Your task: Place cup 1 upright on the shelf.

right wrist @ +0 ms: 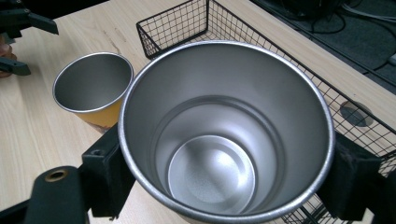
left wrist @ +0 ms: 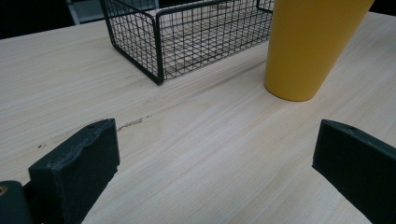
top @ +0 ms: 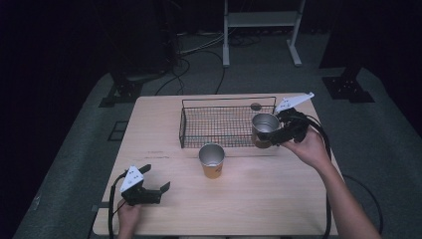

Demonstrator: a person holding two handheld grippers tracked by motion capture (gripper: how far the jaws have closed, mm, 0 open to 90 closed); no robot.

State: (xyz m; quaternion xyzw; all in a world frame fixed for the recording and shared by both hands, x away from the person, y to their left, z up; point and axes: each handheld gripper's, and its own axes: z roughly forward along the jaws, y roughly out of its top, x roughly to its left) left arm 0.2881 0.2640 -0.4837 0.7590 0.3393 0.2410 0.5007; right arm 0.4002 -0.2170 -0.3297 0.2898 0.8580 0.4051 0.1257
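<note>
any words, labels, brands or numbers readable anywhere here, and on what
None can be read.
Yellow cup: plain side in the left gripper view, no print.
Steel cup held in the right gripper: bare metal inside.
Wire basket: no tag.
Grey plate on the left gripper: small dark marks, too small to read.

table (top: 164,169): pale matt wood | cups (right wrist: 224,140): brushed metal inside | basket (top: 219,127): wire

The left gripper (top: 149,184) sits low near the counter's (top: 278,199) near-left corner, its jaws spread wide with nothing between them, the left hand (top: 128,215) gripping from behind. The right gripper (top: 278,130), carried on an outstretched forearm, seems lifted off the counter, its jaws clamped on a steel cup (right wrist: 224,135).
</note>
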